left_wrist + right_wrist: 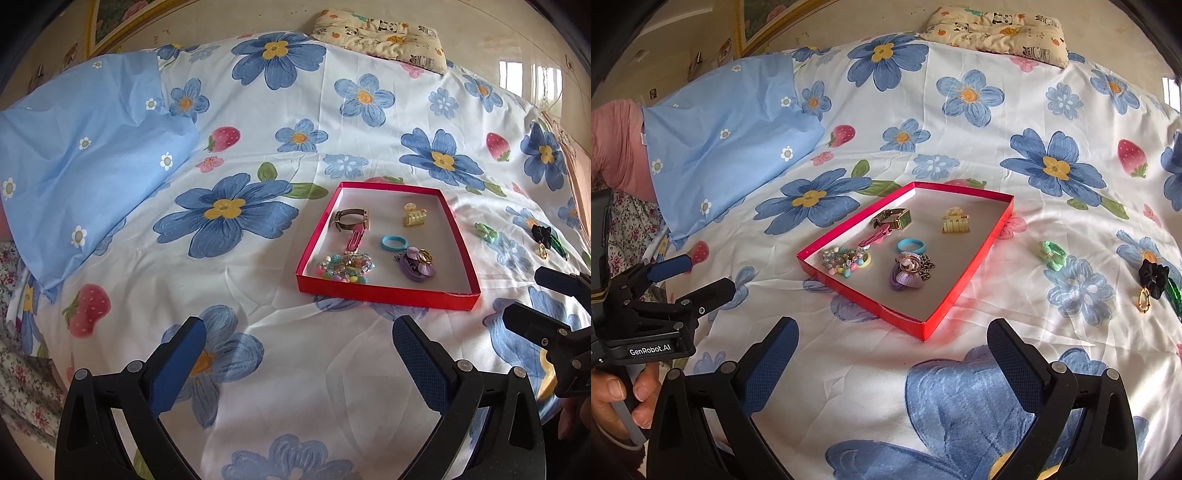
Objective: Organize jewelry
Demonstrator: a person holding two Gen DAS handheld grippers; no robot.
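- Jewelry lies partly inside a shallow red box (964, 284) on the flower-print bedsheet (849, 369), partly loose on the sheet to the box's right.
- Inside the box: a gold-toned watch (892, 218) at the far left, a yellow hair claw (955, 221) at the far right, a pink hair clip (875, 236), a blue ring-shaped band (911, 245) near the middle, a pastel bead bracelet (846, 260) at the near left, and a purple piece (909, 275) with a dark chain beside it.
- In the left wrist view the pink hair clip (356, 236) runs lengthwise from the watch (351, 219) toward the beads (345, 267).
- The box's long axis runs away from the cameras; in the right wrist view a near corner points toward the right gripper (892, 354).
- Outside the box: a green hair tie (1052, 254), and farther right, well apart from it, a black scrunchie (1153, 275) with a gold ring-like piece (1144, 301) just below it.
- Right gripper hangs above the sheet near the box's near corner, jaws spread wide and empty.
- Left gripper (297, 354) hovers over the sheet short of the box, likewise released, nothing between its blue pads (421, 354).
- A hand (624, 400) grips the left gripper's handle.
- A light blue pillow (85, 155) lies at the left, a panda-print cushion (384, 35) at the far edge.
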